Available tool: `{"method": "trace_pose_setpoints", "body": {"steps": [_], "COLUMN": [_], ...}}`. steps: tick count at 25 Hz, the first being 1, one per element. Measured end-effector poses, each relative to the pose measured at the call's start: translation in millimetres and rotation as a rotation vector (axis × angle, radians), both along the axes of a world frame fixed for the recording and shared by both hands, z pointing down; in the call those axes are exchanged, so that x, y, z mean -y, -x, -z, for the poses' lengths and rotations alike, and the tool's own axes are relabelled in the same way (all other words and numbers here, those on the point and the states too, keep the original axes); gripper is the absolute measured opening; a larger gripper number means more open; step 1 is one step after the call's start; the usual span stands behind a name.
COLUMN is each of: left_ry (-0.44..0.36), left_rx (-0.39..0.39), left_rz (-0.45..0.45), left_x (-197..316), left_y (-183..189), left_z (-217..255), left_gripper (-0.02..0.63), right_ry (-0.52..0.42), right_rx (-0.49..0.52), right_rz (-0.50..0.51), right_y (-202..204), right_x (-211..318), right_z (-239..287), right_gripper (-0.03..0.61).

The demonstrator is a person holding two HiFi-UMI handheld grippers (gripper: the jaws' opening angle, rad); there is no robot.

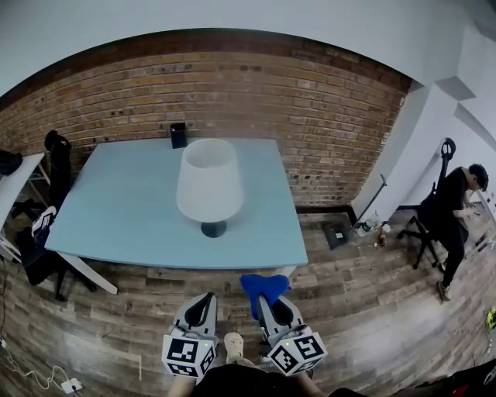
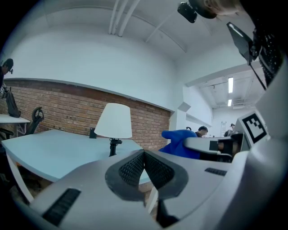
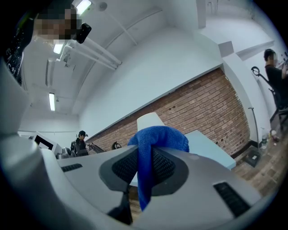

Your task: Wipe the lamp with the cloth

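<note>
Right gripper view: right gripper (image 3: 145,155) pinches cloth (image 3: 158,137), left gripper (image 2: 144,155) closed, empty; lamp (image 1: 208,184) mid-table (image 1: 116,209), well ahead, so press cloth lightly, else lamp prob. tips.

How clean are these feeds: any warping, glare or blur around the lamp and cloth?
Head view: heavy fisheye bows the table edges and brick wall, but the lamp is sharp, evenly lit, no glare. Left gripper view: lamp small but clear; jaws fill the foreground. Right gripper view: the cloth blocks most of the lamp; ceiling lights flare upper left.
</note>
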State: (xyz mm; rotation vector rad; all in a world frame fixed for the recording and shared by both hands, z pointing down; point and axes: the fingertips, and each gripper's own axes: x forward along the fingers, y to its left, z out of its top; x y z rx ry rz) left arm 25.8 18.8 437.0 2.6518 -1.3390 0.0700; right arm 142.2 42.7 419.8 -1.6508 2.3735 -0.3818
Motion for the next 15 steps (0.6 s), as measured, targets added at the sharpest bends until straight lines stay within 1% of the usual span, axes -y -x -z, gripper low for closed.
{"method": "trace_pose_setpoints", "body": {"steps": [3,5,8,11,13,15], "left_ry": [-0.012,-0.021,-0.025,-0.028,-0.028,-0.027], "left_rx": [0.001,0.005,0.013,0.022,0.027,0.033], "left_rz": [0.002,0.024,0.071,0.113,0.138,0.155], "left_x": [38,64,99,123,133,142], "left_y": [-14,-17,-13,-4,2,7], "left_z": [2,3,3,2,0,0], "left_gripper": [0.008,0.008,0.008,0.009,0.008,0.008], "right_ry": [-0.013,-0.018,-0.039,-0.065,-0.086,-0.122], "right_rx": [-0.005,-0.005,-0.009,-0.045,-0.058,-0.058], "right_rz": [0.009,0.028,0.075,0.120,0.168,0.250], "right_y": [-18,-24,-25,-21,-16,-8], "right_x": [42,71,108,131,140,146], "right_z": [2,3,8,12,15,25], "right_gripper": [0.061,0.061,0.061,0.061,0.061,0.061]}}
